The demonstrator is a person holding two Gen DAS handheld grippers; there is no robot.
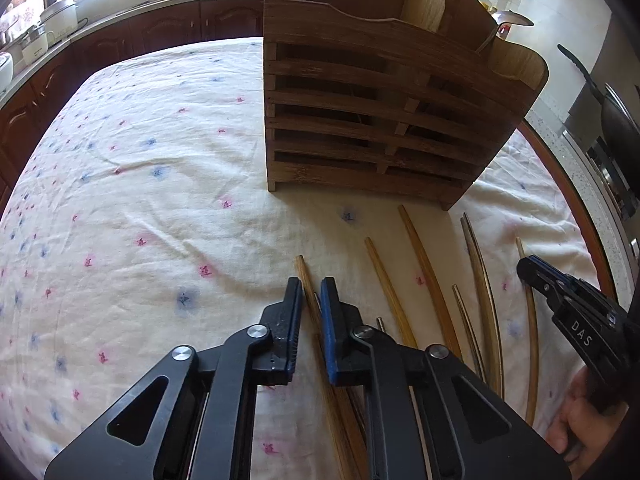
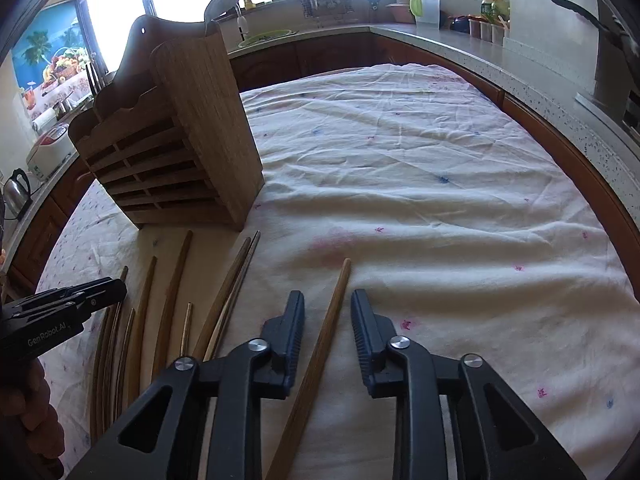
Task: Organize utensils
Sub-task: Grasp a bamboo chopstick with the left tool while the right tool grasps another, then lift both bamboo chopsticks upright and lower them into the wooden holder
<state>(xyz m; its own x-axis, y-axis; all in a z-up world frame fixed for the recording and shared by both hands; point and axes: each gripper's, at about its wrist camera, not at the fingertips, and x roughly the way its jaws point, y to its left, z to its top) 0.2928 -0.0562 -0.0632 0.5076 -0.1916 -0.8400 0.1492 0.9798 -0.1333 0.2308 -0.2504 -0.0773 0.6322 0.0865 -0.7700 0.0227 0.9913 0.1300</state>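
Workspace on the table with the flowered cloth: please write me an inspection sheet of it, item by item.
Surface: white cloth with pink and blue flowers, wrinkled, covering the table.
Job's things: slatted brown wooden utensil holder, upright; loose wooden chopsticks lying in front of it.
Clutter: nothing seen on the cloth.
Grippers: left gripper nearly closed around one wooden chopstick; right gripper open, straddling the single light wooden chopstick, not gripping.
Cables: nothing seen.
Surroundings: speckled kitchen counter, dark wooden cabinets, bright windows.
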